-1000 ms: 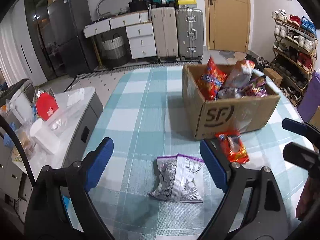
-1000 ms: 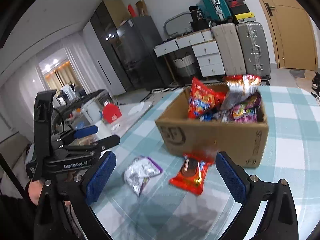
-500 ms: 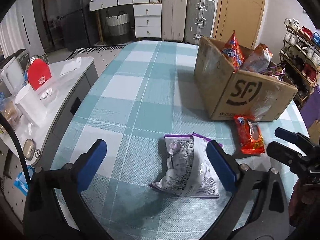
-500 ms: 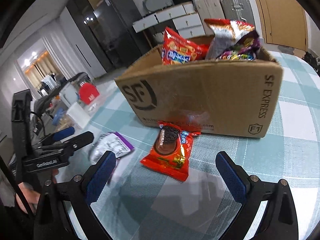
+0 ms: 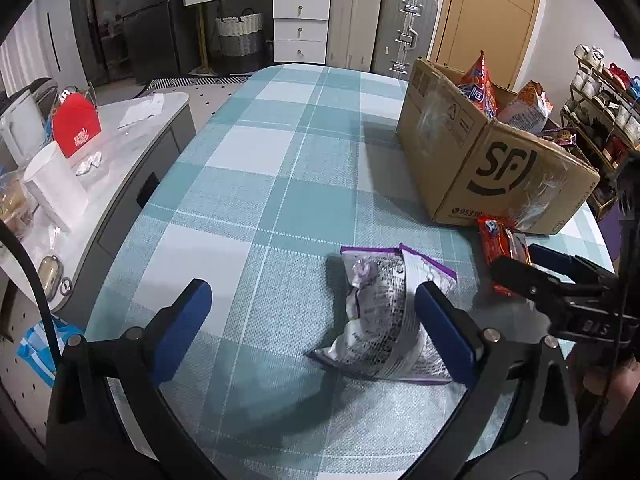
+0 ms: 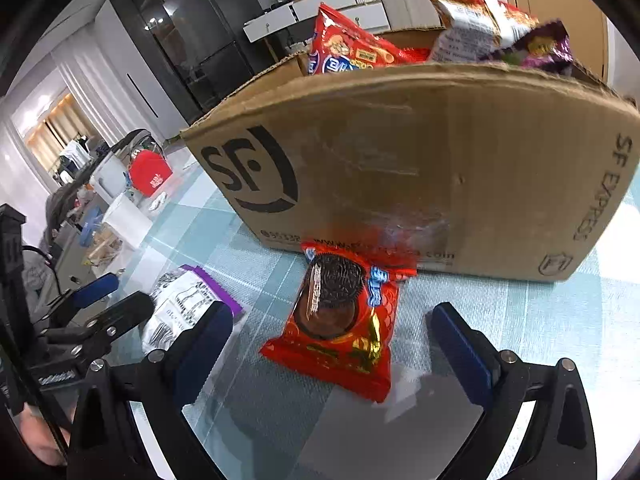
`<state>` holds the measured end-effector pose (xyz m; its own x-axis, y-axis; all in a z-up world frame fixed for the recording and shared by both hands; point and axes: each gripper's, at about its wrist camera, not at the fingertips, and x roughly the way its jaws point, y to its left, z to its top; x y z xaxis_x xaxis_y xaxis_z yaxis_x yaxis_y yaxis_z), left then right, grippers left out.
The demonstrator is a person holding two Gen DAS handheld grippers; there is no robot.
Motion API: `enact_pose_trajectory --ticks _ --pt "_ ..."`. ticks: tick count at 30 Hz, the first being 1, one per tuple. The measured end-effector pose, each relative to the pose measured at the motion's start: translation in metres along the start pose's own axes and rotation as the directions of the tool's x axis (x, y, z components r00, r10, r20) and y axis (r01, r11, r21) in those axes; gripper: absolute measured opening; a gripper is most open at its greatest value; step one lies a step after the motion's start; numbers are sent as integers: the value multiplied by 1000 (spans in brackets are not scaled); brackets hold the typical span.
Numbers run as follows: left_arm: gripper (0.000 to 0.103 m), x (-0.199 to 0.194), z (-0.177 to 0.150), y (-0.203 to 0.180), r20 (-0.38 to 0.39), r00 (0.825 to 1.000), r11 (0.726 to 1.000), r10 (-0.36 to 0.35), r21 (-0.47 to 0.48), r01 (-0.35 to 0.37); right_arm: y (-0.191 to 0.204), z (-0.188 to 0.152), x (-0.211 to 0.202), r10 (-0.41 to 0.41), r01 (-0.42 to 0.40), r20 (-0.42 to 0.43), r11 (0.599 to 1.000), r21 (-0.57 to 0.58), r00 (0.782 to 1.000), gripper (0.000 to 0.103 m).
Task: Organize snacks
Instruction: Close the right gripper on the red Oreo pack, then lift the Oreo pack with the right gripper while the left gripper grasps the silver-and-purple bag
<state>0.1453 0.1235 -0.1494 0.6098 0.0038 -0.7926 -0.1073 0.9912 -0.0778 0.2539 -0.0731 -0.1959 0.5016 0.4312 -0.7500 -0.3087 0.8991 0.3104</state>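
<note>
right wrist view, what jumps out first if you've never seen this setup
The red cookie packet lies flat on the checked tablecloth, right between the open right gripper fingers. Behind it looms the cardboard box, snack bags poking out. To the left lies a silver-and-purple packet.

Even indoor light falls from above, casting soft shadows on the checked tablecloth (image 5: 256, 184) beside the cardboard box (image 5: 460, 140). Fisheye distortion bows straight lines and blackens every corner. In the right wrist view, glare whitens the cloth's lower edge, bright curtains (image 6: 52, 136) glow at left, and the box top is slightly blurred.
</note>
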Motion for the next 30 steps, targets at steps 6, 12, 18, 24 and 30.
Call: enact_pose_trajectory --ticks 6,12,18,24,30 --pt "102 -5 -3 2 0 1000 1000 10 -21 -10 16 1 10 -96 96 7 994 -47 995 78" --pt "102 -8 -6 -1 -8 1000 1000 16 -19 -16 32 -10 10 -112 113 21 982 -149 994 51" --pt "102 -10 -7 -3 -23 999 999 32 -22 -32 15 -23 -6 0 4 53 998 -67 999 48" --pt "102 -6 -7 -8 -58 997 999 -43 -27 41 -4 -36 -31 74 -75 121 997 4 990 48" --pt "102 12 -1 -17 -119 989 996 -83 -3 84 -9 -41 -48 138 -142 178 990 12 974 48"
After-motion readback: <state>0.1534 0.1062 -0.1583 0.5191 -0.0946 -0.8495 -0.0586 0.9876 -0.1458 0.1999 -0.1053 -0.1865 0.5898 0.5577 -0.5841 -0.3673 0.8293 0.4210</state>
